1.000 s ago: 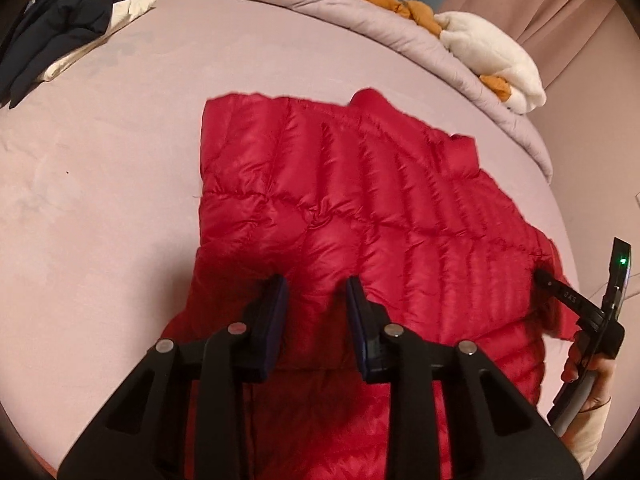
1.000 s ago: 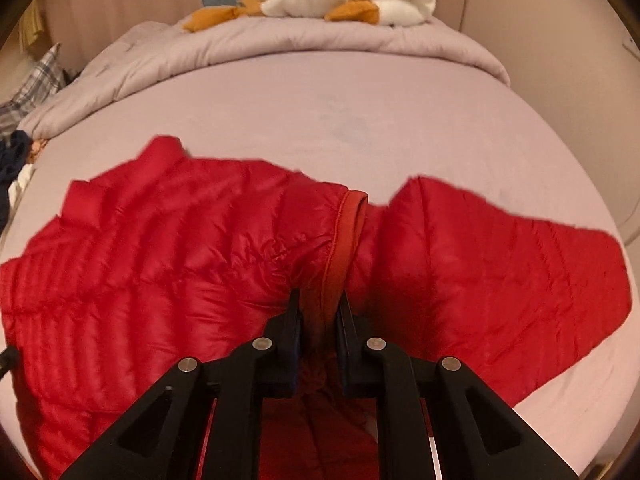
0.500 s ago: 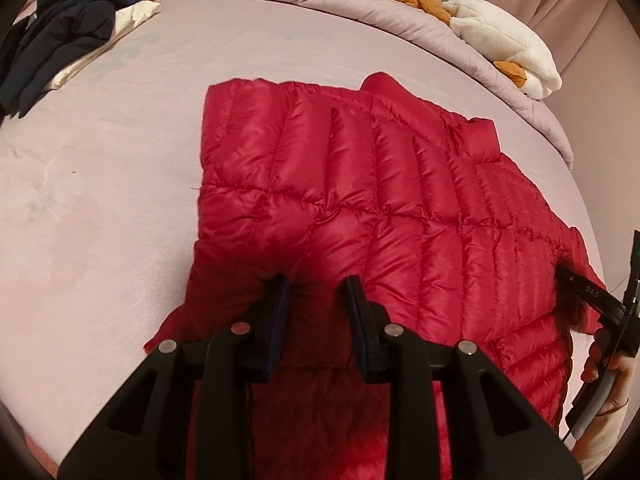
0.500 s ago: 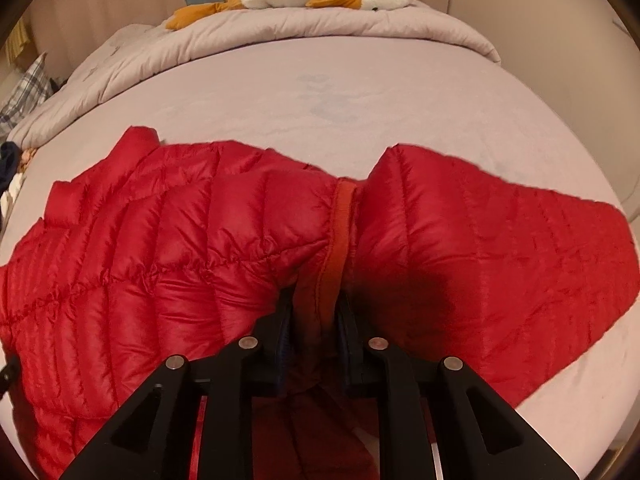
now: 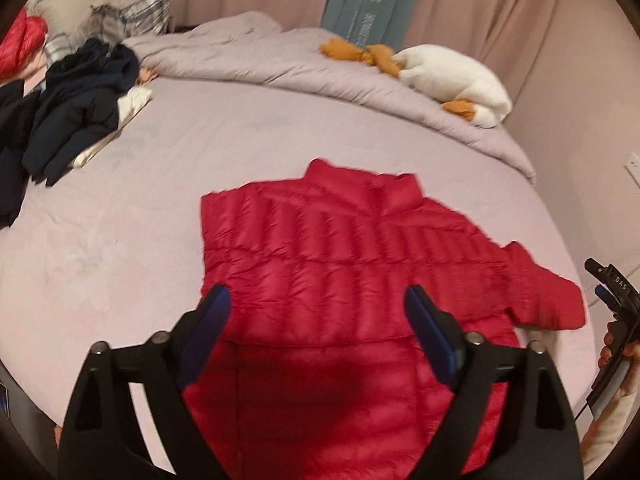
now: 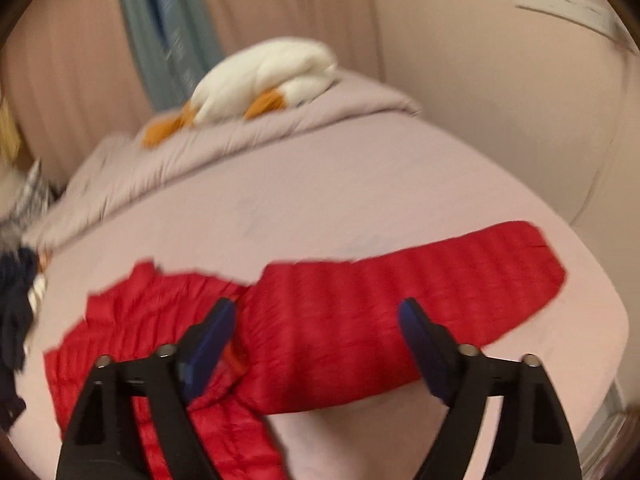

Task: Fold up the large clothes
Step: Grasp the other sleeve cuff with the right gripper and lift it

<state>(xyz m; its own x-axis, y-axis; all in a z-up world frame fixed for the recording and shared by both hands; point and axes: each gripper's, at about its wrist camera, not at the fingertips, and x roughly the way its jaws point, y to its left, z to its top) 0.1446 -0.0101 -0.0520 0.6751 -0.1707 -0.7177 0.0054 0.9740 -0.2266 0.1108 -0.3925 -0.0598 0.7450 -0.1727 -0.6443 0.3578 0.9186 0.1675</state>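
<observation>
A red quilted down jacket (image 5: 340, 264) lies flat on the lilac bed, its lower part folded up over the body and its collar toward the duvet. My left gripper (image 5: 316, 304) hangs above the fold, its jaws opening wide, with nothing between them. In the right wrist view the jacket's sleeve (image 6: 400, 288) stretches out to the right across the sheet. My right gripper (image 6: 316, 312) hovers above that sleeve, jaws opening, holding nothing. The right gripper also shows at the edge of the left wrist view as a black tool (image 5: 612, 292) in a hand.
A rumpled lilac duvet (image 5: 280, 64) lies along the far side with a white and orange plush toy (image 5: 452, 80) on it. Dark clothes (image 5: 76, 120) are piled at the far left. Curtains (image 5: 480, 8) and a wall close in behind and to the right.
Both grippers let go of the red jacket, opened wide and lifted back from it. The jacket now lies flat on the bed, smaller in both views.
</observation>
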